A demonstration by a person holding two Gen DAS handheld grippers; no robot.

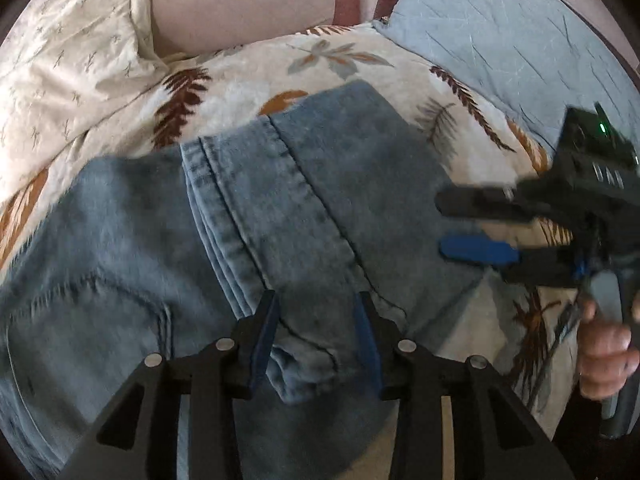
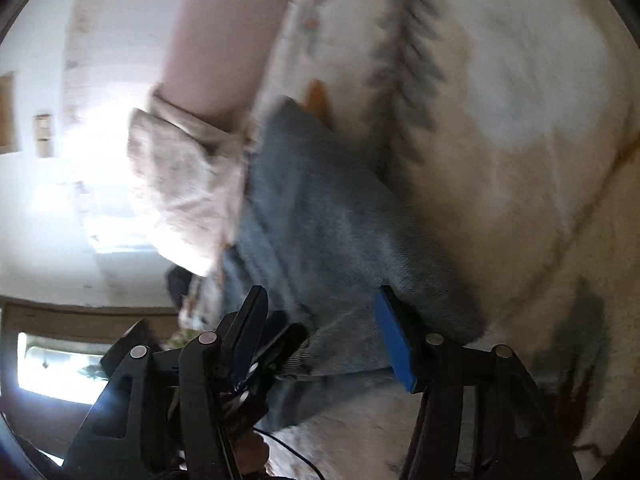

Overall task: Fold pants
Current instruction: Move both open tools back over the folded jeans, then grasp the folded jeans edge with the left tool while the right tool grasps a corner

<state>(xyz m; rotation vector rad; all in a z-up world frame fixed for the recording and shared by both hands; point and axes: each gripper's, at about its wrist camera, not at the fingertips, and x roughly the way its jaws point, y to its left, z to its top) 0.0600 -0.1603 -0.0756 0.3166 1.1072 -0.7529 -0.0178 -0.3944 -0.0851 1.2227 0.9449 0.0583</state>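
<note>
Blue denim pants [image 1: 248, 216] lie folded in layers on a leaf-patterned bedspread [image 1: 248, 76]. My left gripper [image 1: 316, 308] is open just above the denim, with a fold of cloth between its blue pads. My right gripper [image 1: 440, 224] comes in from the right in the left wrist view, open, its fingers over the right edge of the pants. In the right wrist view the right gripper [image 2: 320, 312] is open, with the denim [image 2: 320, 216] lying between its fingers. The view is blurred.
A cream pillow [image 1: 68, 44] lies at the far left and a light blue pillow [image 1: 512, 44] at the far right. A pink headboard or cushion [image 1: 240, 4] stands behind. A hand [image 1: 604, 344] holds the right gripper's handle.
</note>
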